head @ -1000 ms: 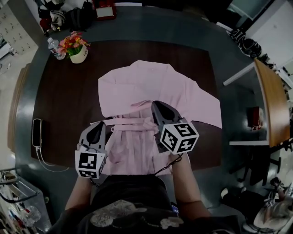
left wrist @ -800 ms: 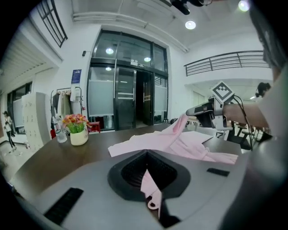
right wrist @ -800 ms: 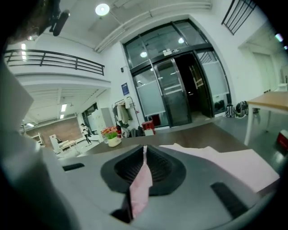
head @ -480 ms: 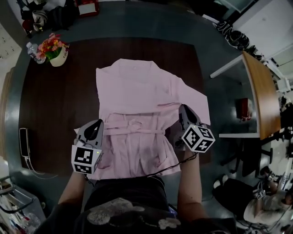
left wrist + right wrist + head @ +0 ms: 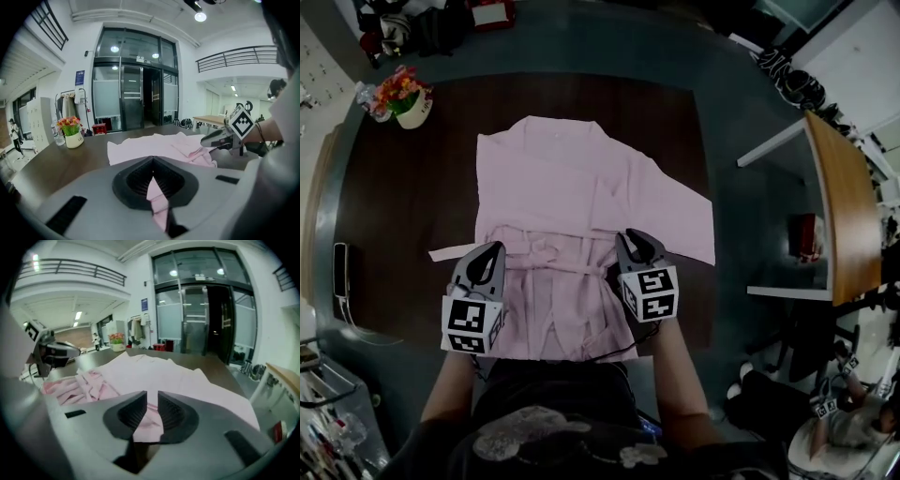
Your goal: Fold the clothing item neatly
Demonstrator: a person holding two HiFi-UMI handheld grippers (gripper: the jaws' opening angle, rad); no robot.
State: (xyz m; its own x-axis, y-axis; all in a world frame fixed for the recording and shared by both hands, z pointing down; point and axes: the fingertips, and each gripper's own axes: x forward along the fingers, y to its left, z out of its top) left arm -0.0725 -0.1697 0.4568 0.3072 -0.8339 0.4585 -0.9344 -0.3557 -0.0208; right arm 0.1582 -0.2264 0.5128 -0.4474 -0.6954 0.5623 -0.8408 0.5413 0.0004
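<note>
Head view: a pink garment (image 5: 581, 183) lies spread on a dark table (image 5: 394, 197), filling the centre of the frame. Its upper part lies flat. A sleeve runs out toward the centre right. Its lower part, near the bottom edge of the table, is bunched and creased across the middle. A narrow pink strip sticks out from the garment at centre left.

Left gripper (image 5: 490, 249): sits at lower left of centre, at the left edge of the bunched band. Its own view shows the jaws closed tight, with a narrow fold of pink cloth clamped between them and trailing toward the camera.

Right gripper (image 5: 636, 240): sits at lower right of centre, over the right end of the bunched band. Its jaws have just been opening. Its own view shows them parted by a slim gap, with a fold of the pink garment lying in the lower part of that gap. The pads do not visibly press on it.

The two grippers are level with each other in the frame, and the creased middle of the garment lies between them.

Other items: a flower pot (image 5: 403, 101) stands on the table at upper left, well apart from the garment. A phone (image 5: 340, 269) with a cable lies at the left edge of the table
</note>
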